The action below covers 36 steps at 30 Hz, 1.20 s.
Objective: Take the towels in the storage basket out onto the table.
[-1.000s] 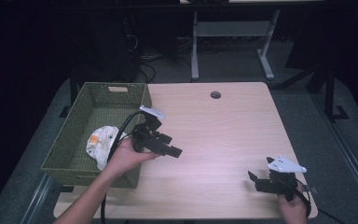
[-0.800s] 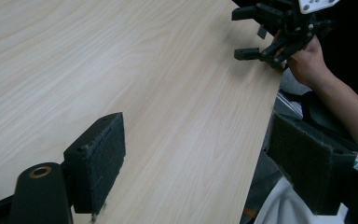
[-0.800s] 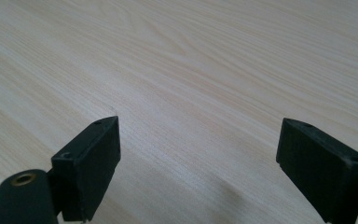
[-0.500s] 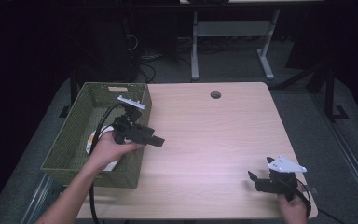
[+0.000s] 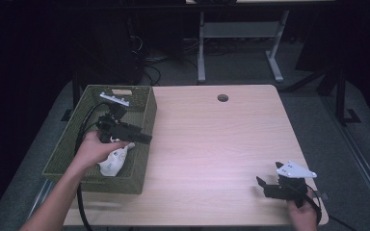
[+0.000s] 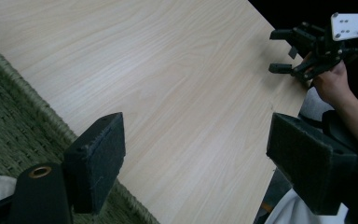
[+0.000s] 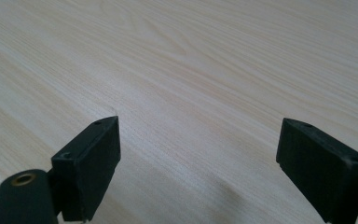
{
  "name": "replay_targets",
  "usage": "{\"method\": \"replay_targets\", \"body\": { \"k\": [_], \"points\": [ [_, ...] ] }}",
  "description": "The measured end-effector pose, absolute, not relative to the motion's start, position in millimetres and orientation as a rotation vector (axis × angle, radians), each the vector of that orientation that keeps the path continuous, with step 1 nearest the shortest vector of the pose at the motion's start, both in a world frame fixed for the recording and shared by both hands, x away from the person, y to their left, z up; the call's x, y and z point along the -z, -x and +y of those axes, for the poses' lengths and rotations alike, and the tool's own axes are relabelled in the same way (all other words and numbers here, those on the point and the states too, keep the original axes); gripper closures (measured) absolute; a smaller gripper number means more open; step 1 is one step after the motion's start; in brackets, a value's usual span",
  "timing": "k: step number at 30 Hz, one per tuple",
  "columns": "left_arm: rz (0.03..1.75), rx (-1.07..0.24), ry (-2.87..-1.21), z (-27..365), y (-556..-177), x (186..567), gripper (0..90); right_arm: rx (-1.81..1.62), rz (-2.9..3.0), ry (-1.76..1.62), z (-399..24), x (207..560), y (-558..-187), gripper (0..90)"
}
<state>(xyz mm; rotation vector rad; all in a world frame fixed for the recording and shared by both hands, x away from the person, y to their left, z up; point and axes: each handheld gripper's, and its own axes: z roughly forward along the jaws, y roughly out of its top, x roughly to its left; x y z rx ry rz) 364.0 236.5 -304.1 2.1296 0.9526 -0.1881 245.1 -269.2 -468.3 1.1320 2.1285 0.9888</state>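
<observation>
Table (image 5: 212, 144) bare across its middle. Green woven basket (image 5: 77, 149) sits at its 9 o'clock edge, with a white object (image 5: 113, 161) lying inside. Left gripper (image 5: 142, 138) hovers over the basket's 3 o'clock rim, jaws spread, empty. Right gripper (image 5: 265, 185) rests at 5 o'clock, jaws spread, empty. Judged step: reaching for the white object; next move calls for lowering the left gripper into the basket.
</observation>
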Motion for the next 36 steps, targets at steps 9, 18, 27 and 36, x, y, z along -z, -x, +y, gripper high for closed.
{"method": "replay_targets", "body": {
  "k": [9,18,27,36],
  "points": [
    [0.997,0.165,-2.128,252.5,-367.3,305.6,18.9,-0.989,2.129,-1.126,-268.9,468.5,-245.0,13.2],
    [1.095,0.113,-2.112,280.9,-375.6,314.7,20.6,-0.988,2.128,-1.121,-269.1,468.4,-245.0,13.2],
    [1.216,0.041,-2.136,307.0,-382.0,328.9,21.0,-0.986,2.129,-1.131,-269.3,468.4,-244.6,13.2],
    [1.355,-0.047,-2.174,320.3,-390.8,345.3,23.0,-0.987,2.128,-1.133,-269.9,468.3,-244.4,13.2]
  ]
}}
